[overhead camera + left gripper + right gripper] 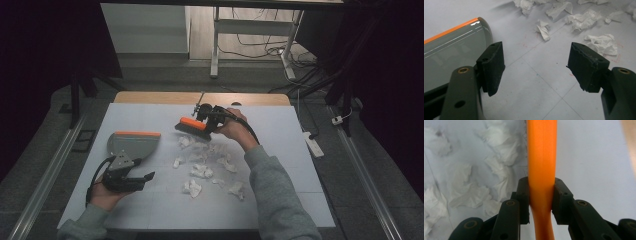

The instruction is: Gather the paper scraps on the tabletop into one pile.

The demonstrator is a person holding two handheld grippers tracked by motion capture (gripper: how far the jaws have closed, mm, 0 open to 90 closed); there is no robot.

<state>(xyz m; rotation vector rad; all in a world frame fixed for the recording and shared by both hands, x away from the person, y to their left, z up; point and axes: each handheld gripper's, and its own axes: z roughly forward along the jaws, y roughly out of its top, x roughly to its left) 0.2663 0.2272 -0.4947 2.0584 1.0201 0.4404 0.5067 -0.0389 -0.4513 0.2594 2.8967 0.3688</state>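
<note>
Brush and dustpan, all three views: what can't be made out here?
- Brush bristles: right gripper view shows just the orange handle clamped in the right tongs; its far end is cut off by the top edge.
- Dustpan: left gripper view cuts it at the left edge, and a pad of the left tongs hides part.
- Whether the bristles touch the paper scraps: too small in the high view.

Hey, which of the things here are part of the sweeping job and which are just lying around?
Part of the job:
- brush, clamped in the right gripper
- dustpan, beside the open left gripper
- crumpled paper scraps scattered on the table

Just lying about:
- power strip off the table's right edge
- cables on the floor behind
- desk legs at the back
</note>
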